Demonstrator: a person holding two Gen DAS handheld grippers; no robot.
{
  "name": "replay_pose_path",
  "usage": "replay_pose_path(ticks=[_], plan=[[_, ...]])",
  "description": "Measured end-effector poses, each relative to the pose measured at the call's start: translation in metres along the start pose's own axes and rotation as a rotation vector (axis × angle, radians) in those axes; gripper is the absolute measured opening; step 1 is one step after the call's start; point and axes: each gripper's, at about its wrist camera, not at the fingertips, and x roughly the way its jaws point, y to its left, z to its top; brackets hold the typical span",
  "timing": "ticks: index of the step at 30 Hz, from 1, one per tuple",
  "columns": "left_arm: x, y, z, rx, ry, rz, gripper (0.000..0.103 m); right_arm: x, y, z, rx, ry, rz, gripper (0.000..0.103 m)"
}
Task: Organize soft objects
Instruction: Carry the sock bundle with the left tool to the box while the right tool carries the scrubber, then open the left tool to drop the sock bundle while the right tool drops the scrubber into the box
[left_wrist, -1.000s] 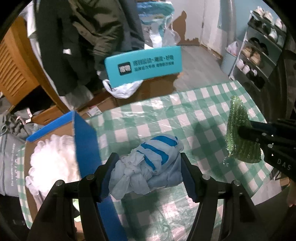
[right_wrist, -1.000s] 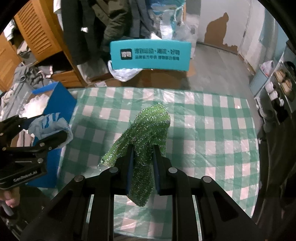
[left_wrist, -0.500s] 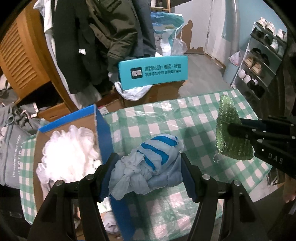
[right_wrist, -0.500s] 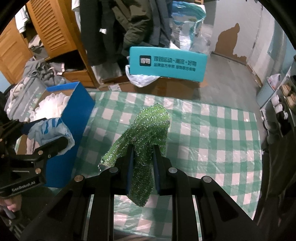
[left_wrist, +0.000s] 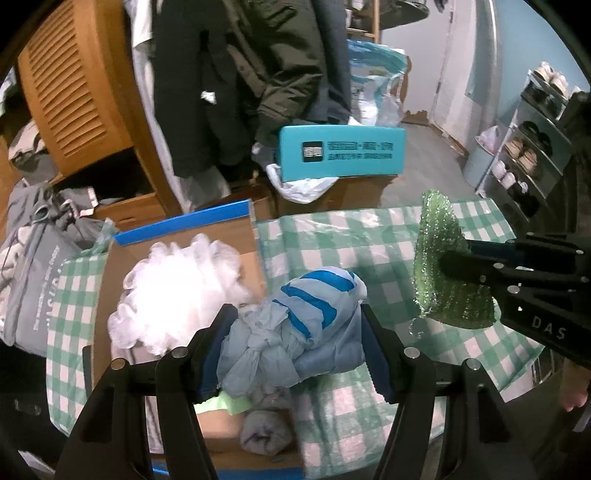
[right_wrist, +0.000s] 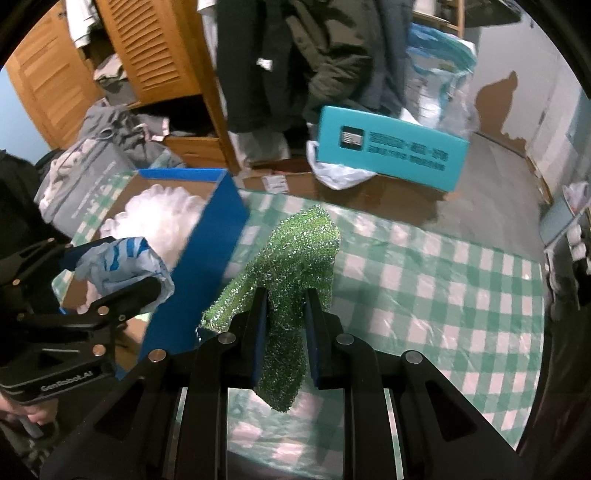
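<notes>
My left gripper (left_wrist: 295, 325) is shut on a knotted blue-and-white striped plastic bag (left_wrist: 295, 328), held in the air over the right wall of the blue cardboard box (left_wrist: 184, 225). The bag also shows in the right wrist view (right_wrist: 122, 262). My right gripper (right_wrist: 284, 306) is shut on a glittery green scrubbing cloth (right_wrist: 291, 266), held above the checked table to the right of the box (right_wrist: 210, 266). The cloth also shows in the left wrist view (left_wrist: 443, 269). A white fluffy mesh puff (left_wrist: 177, 291) and a grey rolled cloth (left_wrist: 266, 432) lie inside the box.
The table has a green-and-white checked cover (right_wrist: 443, 277). Behind it stand a teal carton (left_wrist: 341, 155) on brown boxes, hanging coats (left_wrist: 258, 74), a wooden louvred cupboard (left_wrist: 74, 92) and a shoe rack (left_wrist: 532, 155) at right. A grey bag (left_wrist: 33, 273) lies left of the box.
Both grippers have moved left and up with their loads. The striped bag has gone from beside the box's right wall to above it, and the green cloth has come closer to the box.
</notes>
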Motion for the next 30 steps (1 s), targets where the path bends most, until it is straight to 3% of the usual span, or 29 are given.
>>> replay_pose_path(ticks=[18, 30], plan=[[0.015, 0.097, -0.028, -0.18, 0.054, 0.057, 0.067, 0.044, 0.085, 0.03, -0.125, 0.058, 0.082, 0.017], [0.032, 0.127, -0.05, -0.218, 0.114, 0.08, 0.067, 0.073, 0.135, 0.034, -0.206, 0.116, 0.128, 0.017]])
